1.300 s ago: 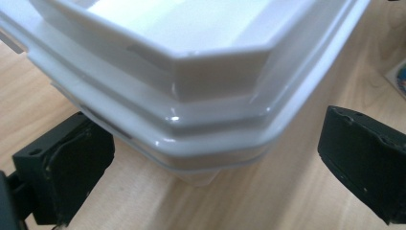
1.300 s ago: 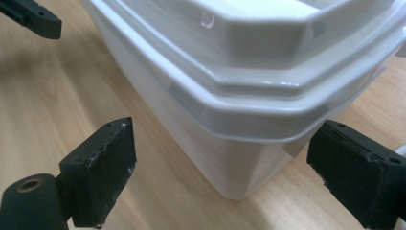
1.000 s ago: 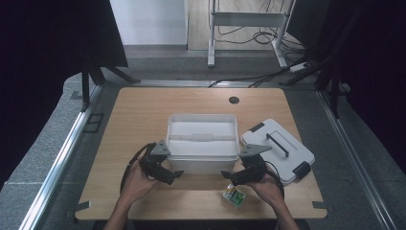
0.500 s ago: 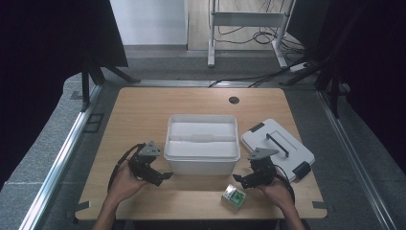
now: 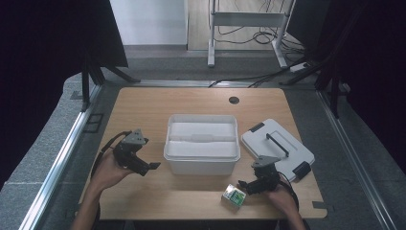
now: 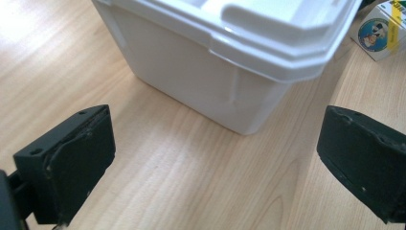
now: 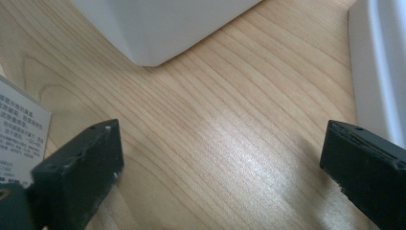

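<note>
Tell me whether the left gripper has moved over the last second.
Yes. The left gripper has drawn back leftward from the white bin, which stayed put; it sat against the bin's front-left corner, and bare table now shows between them.

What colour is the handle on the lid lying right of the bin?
Black, on a white lid; clearest in the high view.

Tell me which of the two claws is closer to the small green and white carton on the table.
The right claw: it sits just beside the small green and white carton at the front edge, while the left claw is across the table, left of the white plastic bin.
</note>
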Available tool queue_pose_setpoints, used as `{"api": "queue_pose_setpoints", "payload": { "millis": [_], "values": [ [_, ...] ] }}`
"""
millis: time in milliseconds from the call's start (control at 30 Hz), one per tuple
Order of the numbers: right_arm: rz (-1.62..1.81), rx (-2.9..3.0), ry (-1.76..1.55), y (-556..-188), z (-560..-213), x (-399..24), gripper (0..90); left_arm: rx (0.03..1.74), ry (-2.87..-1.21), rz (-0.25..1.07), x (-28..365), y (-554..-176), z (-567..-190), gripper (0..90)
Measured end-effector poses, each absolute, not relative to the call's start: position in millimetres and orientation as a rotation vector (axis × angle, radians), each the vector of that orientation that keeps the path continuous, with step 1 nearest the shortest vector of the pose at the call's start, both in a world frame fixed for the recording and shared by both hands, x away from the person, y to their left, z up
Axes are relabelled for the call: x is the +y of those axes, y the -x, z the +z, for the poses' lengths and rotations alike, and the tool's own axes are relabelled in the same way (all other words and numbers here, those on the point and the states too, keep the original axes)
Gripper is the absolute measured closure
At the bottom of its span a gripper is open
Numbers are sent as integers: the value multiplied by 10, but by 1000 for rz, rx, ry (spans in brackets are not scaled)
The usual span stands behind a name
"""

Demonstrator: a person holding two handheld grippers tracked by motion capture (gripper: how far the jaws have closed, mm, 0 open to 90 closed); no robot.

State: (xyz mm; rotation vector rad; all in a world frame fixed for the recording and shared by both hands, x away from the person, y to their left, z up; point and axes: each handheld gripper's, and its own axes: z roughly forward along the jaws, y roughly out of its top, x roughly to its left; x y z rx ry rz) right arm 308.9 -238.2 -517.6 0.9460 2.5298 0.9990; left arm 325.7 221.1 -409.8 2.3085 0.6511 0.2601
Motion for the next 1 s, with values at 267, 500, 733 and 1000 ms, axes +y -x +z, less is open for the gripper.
{"api": "queue_pose_setpoints", "payload": {
  "millis": [267,500,733,1000],
  "values": [
    [1025,2518,-952,-3079,-5193,-2418,7,540,-2379,262,2108,-3495,-3853,25],
    [1027,2510,-957,-3077,-5193,-2420,17,432,-2401,246,1895,-3716,-3685,65],
    [1029,2505,-966,-3074,-5191,-2425,26,340,-2421,217,1639,-3897,-3577,178],
    [1029,2501,-967,-3073,-5190,-2428,32,247,-2451,176,1285,-4057,-3549,319]
  ]
}}
